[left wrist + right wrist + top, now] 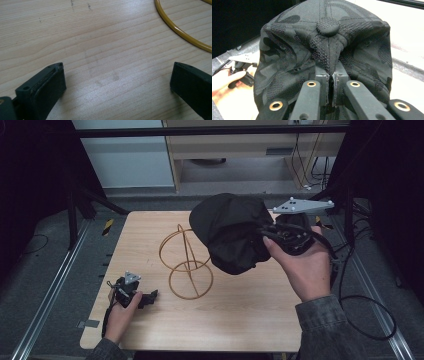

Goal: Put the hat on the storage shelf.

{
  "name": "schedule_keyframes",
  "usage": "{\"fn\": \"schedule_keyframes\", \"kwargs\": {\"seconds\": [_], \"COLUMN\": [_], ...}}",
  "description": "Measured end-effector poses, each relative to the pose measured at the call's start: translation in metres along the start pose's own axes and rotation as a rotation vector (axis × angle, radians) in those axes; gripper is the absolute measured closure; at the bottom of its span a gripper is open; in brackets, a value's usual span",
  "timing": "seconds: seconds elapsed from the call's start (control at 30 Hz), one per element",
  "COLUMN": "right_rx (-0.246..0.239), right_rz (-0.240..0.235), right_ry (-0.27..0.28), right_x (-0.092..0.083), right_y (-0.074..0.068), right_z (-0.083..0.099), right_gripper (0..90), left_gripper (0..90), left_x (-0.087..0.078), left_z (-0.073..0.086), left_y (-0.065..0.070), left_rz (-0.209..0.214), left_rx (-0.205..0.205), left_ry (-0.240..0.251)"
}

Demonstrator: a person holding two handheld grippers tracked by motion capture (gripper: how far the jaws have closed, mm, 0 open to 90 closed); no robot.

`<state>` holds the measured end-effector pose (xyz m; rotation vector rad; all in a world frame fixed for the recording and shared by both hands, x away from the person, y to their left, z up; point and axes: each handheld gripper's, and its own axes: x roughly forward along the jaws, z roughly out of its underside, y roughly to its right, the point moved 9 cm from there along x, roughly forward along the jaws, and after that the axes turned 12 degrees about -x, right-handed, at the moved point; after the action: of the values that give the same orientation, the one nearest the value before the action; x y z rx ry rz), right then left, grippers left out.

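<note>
A black cap [232, 232] hangs in the air above the right half of the wooden table [240, 315], and my right gripper [270, 231] is shut on its fabric. In the right gripper view the jaws pinch a fold of the cap [327, 47] just below its top button. A gold wire stand [189, 265] with two rings stands mid-table, just left of the cap. My left gripper [150, 296] rests low at the table's front left, open and empty. In the left gripper view bare wood lies between its fingers [47, 87], with the stand's base ring [180, 31] beyond.
A shelf unit [250, 150] and loose cables [310, 170] stand on the floor beyond the table. Black frame posts [72, 205] flank the table, with metal rails [45, 295] along both sides.
</note>
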<state>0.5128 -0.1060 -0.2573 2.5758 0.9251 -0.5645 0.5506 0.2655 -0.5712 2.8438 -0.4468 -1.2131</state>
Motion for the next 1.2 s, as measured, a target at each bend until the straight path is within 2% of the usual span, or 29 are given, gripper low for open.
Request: {"fn": "schedule_keyframes", "kwargs": {"seconds": [0.53,1.2], "right_rx": [-0.008,-0.033], "right_rz": [-0.041,-0.08], "right_ry": [0.018,0.018], "right_x": [0.023,0.048], "right_y": [-0.017,-0.04], "right_z": [-0.019,-0.031], "right_gripper": [86.0,85.9], "left_gripper": [0.0,0.0], "left_x": [0.0,0.0], "left_z": [0.0,0.0], "left_y": [0.0,0.0], "left_rz": [0.0,0.0], "left_rx": [0.0,-0.001], "left_ry": [0.0,0.001]}}
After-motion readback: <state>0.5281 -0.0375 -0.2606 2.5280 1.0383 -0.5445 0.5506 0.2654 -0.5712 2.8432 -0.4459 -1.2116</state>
